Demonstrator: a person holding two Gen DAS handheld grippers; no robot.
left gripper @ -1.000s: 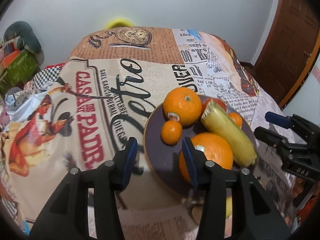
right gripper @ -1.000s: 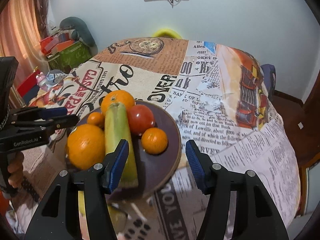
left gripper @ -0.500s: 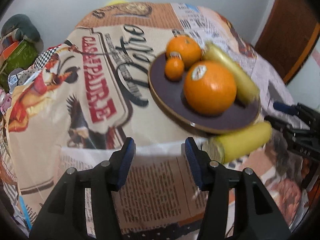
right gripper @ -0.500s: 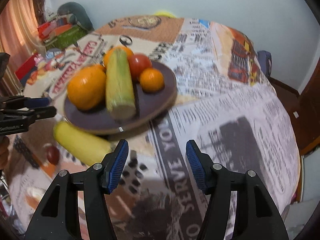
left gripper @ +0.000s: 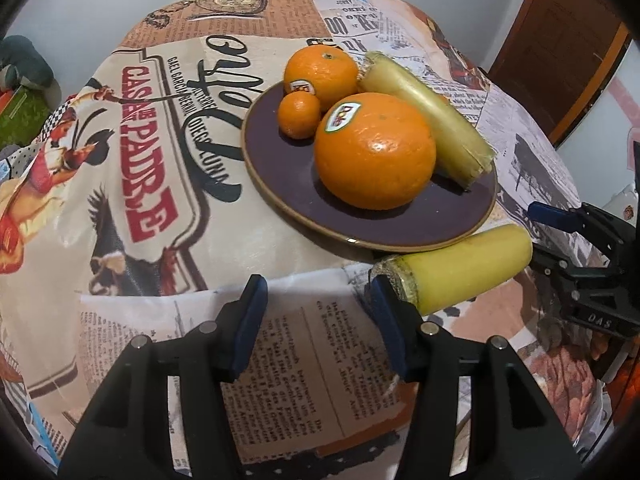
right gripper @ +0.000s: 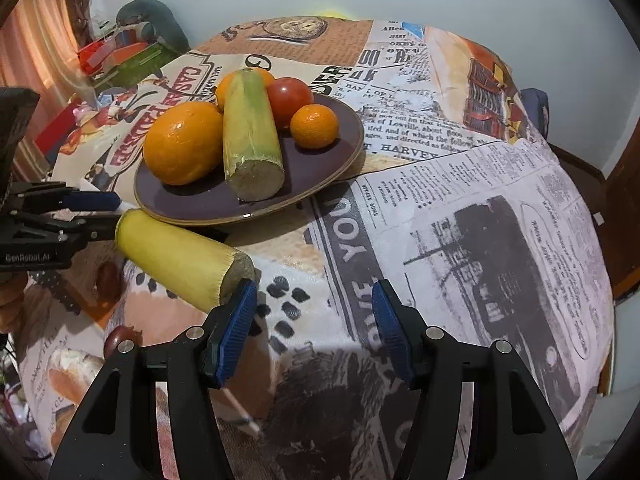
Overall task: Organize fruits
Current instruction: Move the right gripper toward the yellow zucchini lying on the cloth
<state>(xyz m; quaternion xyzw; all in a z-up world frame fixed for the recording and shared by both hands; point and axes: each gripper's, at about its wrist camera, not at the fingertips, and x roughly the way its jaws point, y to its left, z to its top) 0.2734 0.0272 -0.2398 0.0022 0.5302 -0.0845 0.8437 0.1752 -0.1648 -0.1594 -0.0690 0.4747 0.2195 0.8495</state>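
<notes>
A table with a newspaper-print cloth [left gripper: 168, 184] fills both views. On it stands a dark plate [right gripper: 320, 160] holding a big orange [left gripper: 374, 150], a corn piece [right gripper: 250, 136], a tomato [right gripper: 290, 96] and small oranges. A second corn piece [left gripper: 460, 270] lies on the cloth, just beside the plate rim. The left gripper [left gripper: 316, 320] and the right gripper [right gripper: 314, 320] are both wide apart — empty, over the cloth.
</notes>
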